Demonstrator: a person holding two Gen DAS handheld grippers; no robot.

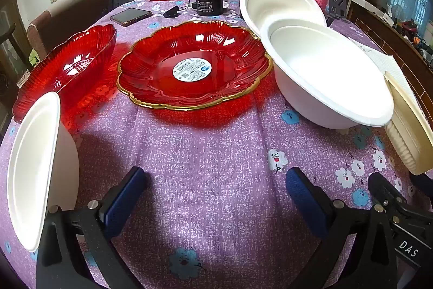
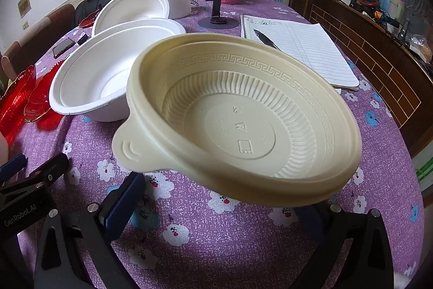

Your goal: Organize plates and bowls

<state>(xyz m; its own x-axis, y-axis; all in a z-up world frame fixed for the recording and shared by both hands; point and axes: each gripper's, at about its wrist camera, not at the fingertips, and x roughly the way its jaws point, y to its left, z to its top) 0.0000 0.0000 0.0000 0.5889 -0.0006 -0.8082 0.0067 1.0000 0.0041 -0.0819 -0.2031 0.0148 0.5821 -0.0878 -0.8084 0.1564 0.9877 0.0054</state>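
1. Left gripper (image 1: 216,197): blue-padded fingers (image 1: 121,197) spread wide, nothing between them, over the purple floral tablecloth (image 1: 216,148).
2. Right gripper (image 2: 222,207): fingers spread wide; the cream bowl (image 2: 243,121) sat just ahead, whether touching could not be told.
3. Red gold-rimmed plate (image 1: 193,64): centre of table, beyond the left gripper.
4. Second red plate (image 1: 67,67): left of it.
5. White bowl (image 1: 324,72): right of the centre plate; another white bowl (image 1: 278,3) behind; a third (image 1: 32,167) at near left.
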